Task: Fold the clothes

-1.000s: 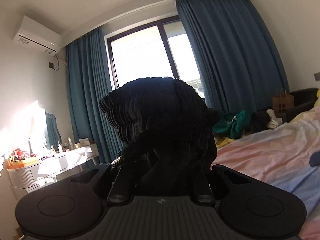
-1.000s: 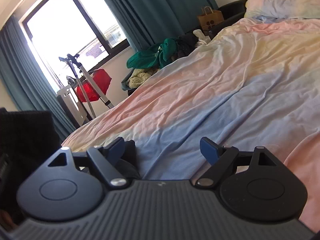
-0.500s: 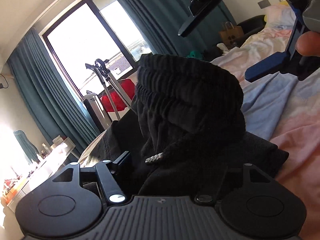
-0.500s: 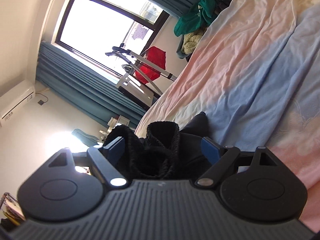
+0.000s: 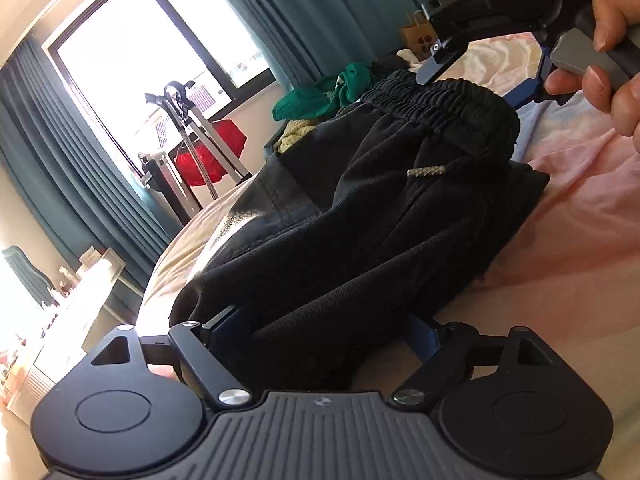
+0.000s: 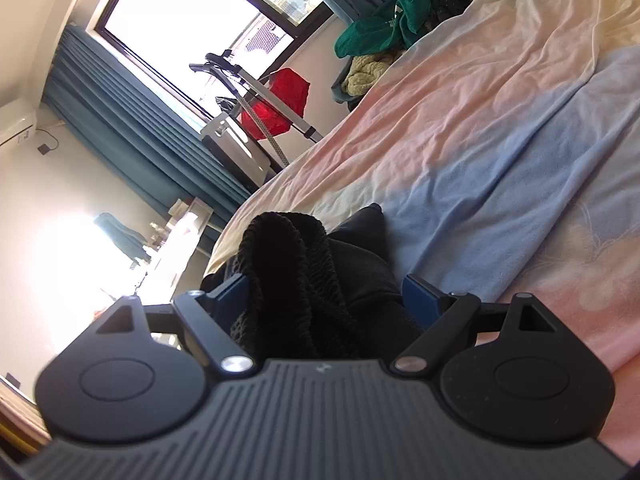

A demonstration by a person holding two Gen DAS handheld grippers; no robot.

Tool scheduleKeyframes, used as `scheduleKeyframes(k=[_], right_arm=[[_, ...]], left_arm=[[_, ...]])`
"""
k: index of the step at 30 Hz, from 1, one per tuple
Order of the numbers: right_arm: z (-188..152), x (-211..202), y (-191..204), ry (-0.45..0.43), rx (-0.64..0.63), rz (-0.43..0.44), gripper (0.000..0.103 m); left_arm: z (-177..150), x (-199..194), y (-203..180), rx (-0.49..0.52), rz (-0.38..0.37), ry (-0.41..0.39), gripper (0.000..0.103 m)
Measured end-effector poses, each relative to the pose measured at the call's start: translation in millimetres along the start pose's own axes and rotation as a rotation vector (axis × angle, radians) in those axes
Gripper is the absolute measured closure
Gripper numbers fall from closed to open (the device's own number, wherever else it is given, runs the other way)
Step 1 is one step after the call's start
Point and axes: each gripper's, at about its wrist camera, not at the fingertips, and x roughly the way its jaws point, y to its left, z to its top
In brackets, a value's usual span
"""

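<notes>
A black garment point(image 5: 360, 208) with an elastic waistband point(image 5: 440, 108) and a metal-tipped drawstring point(image 5: 426, 171) lies bunched on the pastel bed sheet point(image 5: 568, 248). My left gripper point(image 5: 320, 324) is open low over the near end, with fabric lying between its spread blue fingers. My right gripper point(image 5: 480, 76), held by a person's hand point(image 5: 612, 60), sits at the far end. In the right wrist view my right gripper point(image 6: 326, 292) is open, its fingers either side of the upright ribbed waistband point(image 6: 288, 264). The sheet point(image 6: 480, 140) stretches beyond.
A heap of green and yellow clothes point(image 6: 384, 24) lies past the bed's far edge. A metal stand with a red item point(image 6: 280, 100) is by the window and teal curtains. A white dresser point(image 5: 80, 292) stands left of the bed, a paper bag point(image 5: 416, 36) at the back.
The garment hung in the air in my shut left gripper a second ago; it now lies on the bed. The left gripper has opened. The right gripper has moved onto the waistband.
</notes>
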Motion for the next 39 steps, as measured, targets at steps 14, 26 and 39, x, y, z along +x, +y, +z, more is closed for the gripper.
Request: scheduleKeyframes(k=[14, 26, 39], right_arm=[[-2.4, 43.5, 14.5, 0.119, -0.106, -0.039, 0.034], [18.2, -8.8, 88.2, -0.113, -0.441, -0.028, 0.078], [17.7, 37.4, -1.1, -0.031, -0.235, -0.118, 0.072]], left_arm=[[14.9, 4.0, 31.6, -0.16, -0.039, 0.007, 0.018], [22.3, -58.1, 13.5, -0.31, -0.11, -0.172, 0.021], [14.2, -40.2, -0.6, -0.283, -0.073, -0.094, 0.021]])
